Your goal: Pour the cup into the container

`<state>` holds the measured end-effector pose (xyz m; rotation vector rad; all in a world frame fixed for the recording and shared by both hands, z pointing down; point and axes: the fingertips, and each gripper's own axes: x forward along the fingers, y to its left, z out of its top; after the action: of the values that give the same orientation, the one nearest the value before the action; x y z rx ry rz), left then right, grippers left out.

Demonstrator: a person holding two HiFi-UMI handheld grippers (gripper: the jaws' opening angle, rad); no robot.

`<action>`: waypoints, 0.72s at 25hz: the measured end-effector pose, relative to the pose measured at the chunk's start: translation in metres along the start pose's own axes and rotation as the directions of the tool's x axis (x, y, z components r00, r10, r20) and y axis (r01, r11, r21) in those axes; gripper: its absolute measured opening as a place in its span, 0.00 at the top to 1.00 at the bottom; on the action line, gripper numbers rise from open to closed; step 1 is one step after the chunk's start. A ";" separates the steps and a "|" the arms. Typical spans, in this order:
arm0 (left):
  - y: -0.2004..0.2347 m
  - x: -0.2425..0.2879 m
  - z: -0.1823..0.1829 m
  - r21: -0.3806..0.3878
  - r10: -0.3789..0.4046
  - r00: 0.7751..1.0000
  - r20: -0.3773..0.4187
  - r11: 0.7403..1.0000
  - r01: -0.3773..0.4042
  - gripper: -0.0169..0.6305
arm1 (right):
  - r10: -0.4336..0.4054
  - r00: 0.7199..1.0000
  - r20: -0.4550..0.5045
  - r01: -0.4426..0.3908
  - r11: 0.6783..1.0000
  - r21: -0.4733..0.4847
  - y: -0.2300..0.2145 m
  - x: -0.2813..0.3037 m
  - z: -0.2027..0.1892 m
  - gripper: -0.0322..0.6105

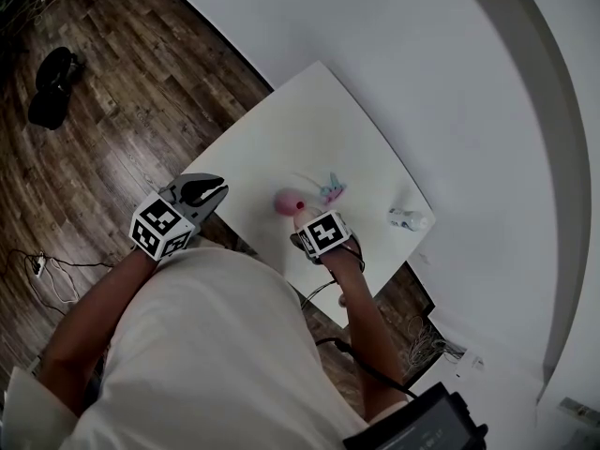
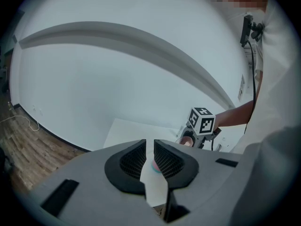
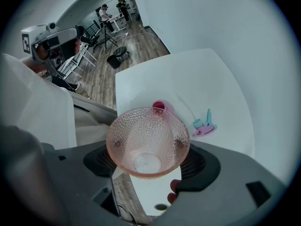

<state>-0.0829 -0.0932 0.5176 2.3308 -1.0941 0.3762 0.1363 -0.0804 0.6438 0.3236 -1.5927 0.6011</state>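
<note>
The right claw is closed on a pink dimpled cup, one jaw on each side of its wall; the cup's mouth faces back toward the claw's camera and its clear base shows through. Just past the cup's far rim a small pink container sits on the white tabletop, with something dark red in it. To the right of the container, a little apart from it, lies a blue and pink item. The left claw is held off the tabletop's near edge, well to the left of the right claw; its jaws are almost together, with only a thin slit between them, and they hold nothing.
</note>
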 end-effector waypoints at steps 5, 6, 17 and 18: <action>0.003 0.000 0.001 -0.006 -0.003 1.000 0.003 1.000 0.003 0.91 | 0.017 0.999 -0.029 -0.017 1.000 0.004 0.002 -0.001 -0.001 0.36; 0.002 0.000 0.001 -0.007 -0.004 1.000 0.003 1.000 0.004 0.91 | 0.019 0.999 -0.032 -0.019 1.000 0.005 0.002 -0.002 -0.002 0.36; 0.008 0.002 -0.001 -0.021 -0.003 1.000 0.007 1.000 0.003 0.91 | 0.032 0.997 -0.068 -0.032 0.999 0.004 -0.001 0.000 -0.001 0.36; 0.008 0.002 -0.002 -0.023 -0.003 1.000 0.007 1.000 0.003 0.91 | 0.034 0.997 -0.072 -0.034 0.999 0.003 -0.001 0.000 -0.001 0.36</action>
<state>-0.0880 -0.0976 0.5224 2.3152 -1.0929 0.3534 0.1377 -0.0808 0.6438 0.2738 -1.5309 0.6334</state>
